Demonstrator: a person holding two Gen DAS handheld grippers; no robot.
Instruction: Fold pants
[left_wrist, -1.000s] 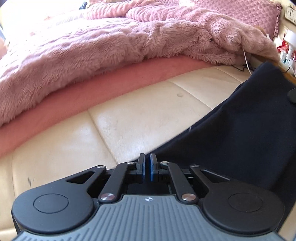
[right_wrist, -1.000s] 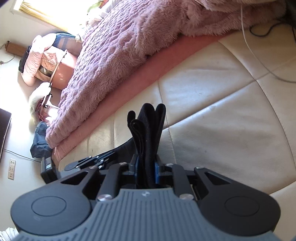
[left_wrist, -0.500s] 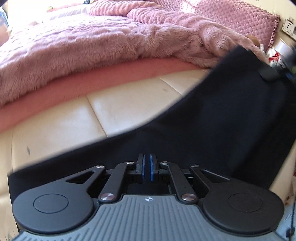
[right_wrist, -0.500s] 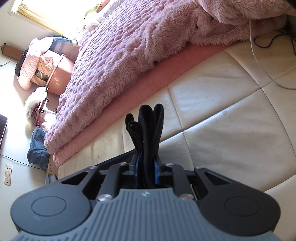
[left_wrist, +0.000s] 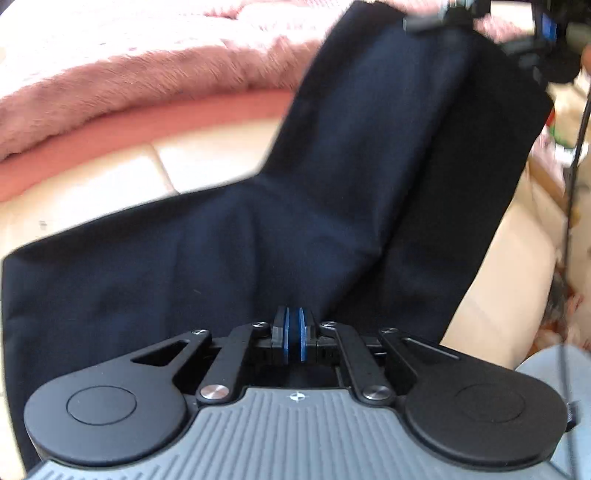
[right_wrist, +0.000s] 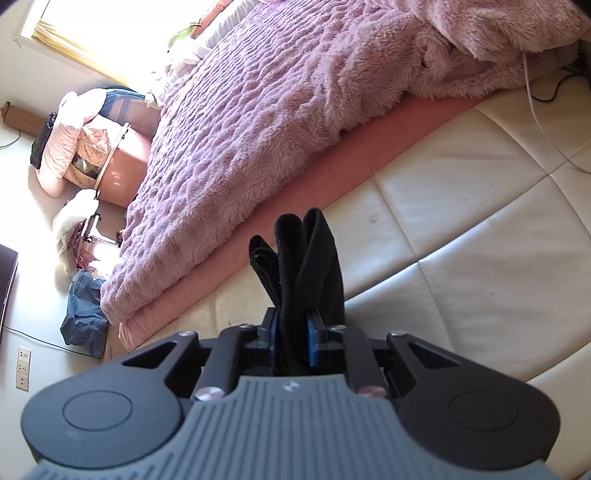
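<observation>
The dark navy pants (left_wrist: 332, 206) hang spread wide across the left wrist view, above the cream padded surface (left_wrist: 207, 162). My left gripper (left_wrist: 293, 326) is shut, its blue pads pinching a thin edge of the cloth. The pants stretch up to the far right, where my right gripper (left_wrist: 421, 20) shows blurred at their top corner. In the right wrist view my right gripper (right_wrist: 291, 332) is shut on a bunched fold of the pants (right_wrist: 306, 258), which sticks out past the pads above the cream padding (right_wrist: 461, 266).
A fluffy pink blanket (right_wrist: 258, 122) and a pink sheet edge (right_wrist: 369, 147) lie beyond the padding. A white cable (right_wrist: 535, 110) trails at the right. Bags and clothes (right_wrist: 81, 317) sit on the floor at the left. Bedside clutter (left_wrist: 569, 140) stands at the right.
Both grippers have risen with the pants. In the left view the cloth swept from the right edge to cover most of the picture, and the right gripper came into view at top right.
</observation>
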